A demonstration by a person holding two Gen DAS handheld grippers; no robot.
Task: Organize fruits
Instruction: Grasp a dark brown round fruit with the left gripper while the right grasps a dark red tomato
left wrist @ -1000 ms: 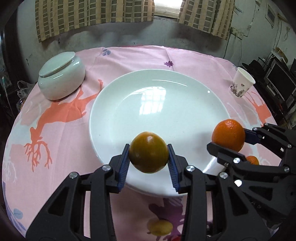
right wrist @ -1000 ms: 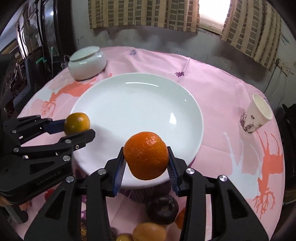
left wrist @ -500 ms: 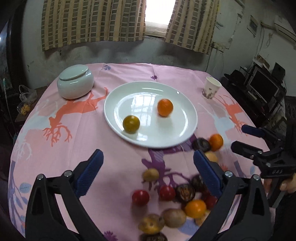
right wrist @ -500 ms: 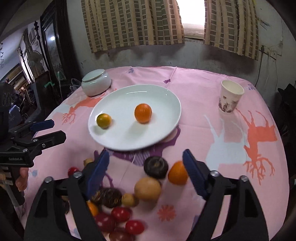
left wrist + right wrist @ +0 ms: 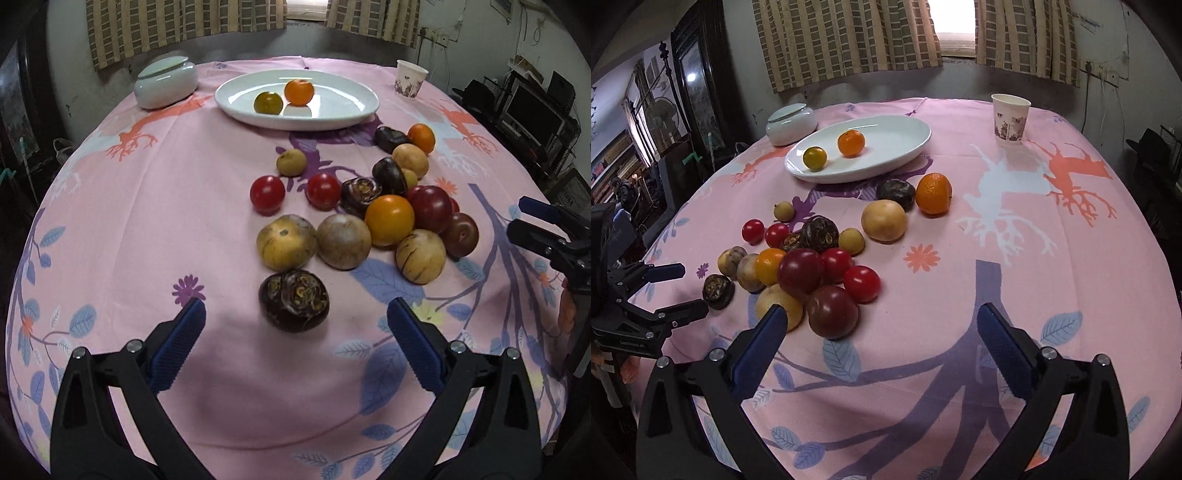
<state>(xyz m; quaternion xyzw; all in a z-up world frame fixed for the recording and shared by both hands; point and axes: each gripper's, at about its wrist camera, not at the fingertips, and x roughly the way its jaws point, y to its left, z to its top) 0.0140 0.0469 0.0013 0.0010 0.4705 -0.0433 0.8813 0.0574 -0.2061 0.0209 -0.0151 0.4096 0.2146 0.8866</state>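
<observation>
Left wrist view: the left gripper [image 5: 295, 347] hangs spread and empty before a dark wrinkled fruit [image 5: 294, 304], likely the next pick. Right wrist view: the right gripper [image 5: 881, 338] is likewise released near the fruit pile [image 5: 812, 273]; two fruits lie on the white plate [image 5: 908, 147], so each must close on another fruit.

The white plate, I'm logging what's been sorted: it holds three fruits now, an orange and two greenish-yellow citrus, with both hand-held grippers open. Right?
Not quite. The white plate holds two fruits, not three: one orange and one greenish-yellow citrus, as the right wrist view shows. Both the left hand-held gripper and the right hand-held gripper are open.
</observation>
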